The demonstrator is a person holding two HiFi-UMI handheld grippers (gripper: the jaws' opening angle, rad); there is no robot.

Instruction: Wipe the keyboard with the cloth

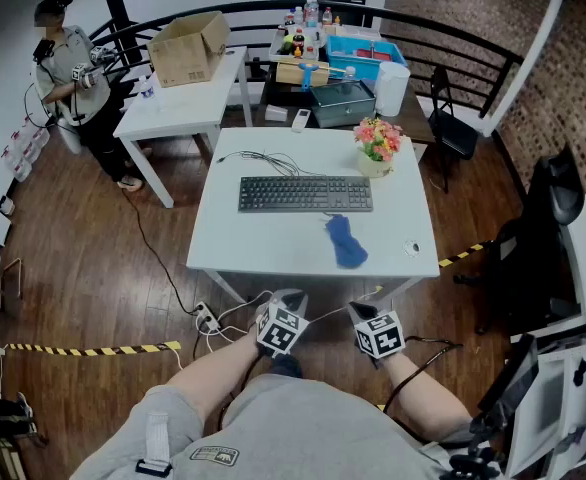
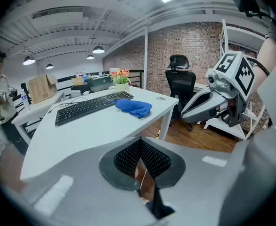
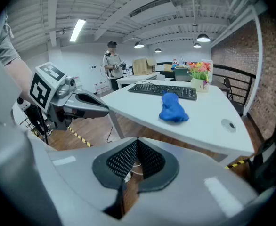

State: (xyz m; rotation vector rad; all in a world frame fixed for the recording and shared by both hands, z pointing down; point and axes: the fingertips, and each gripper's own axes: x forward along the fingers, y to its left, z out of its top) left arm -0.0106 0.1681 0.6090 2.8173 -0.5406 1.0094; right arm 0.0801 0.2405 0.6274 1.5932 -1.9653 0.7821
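Both grippers are held before the near edge of the white table (image 1: 273, 248), above the wooden floor (image 1: 93, 258) and not above the tabletop. The left gripper (image 2: 139, 147) has its jaws pressed together with nothing between them, and the right gripper (image 3: 137, 147) is clenched and empty too. Between the near edge and the blue cloth (image 1: 346, 242) the top is bare, and at the left of the cloth also.

The keyboard (image 1: 305, 194) lies in the middle of the table, with its long axis from left to right, parallel to the near edge. The crumpled cloth lies just before its right end and stretches toward the near edge. I cannot tell if they touch.

A flower pot (image 1: 378, 146) stands at the far right corner. A black office chair (image 1: 558, 203) stands at the right, near a brick wall.
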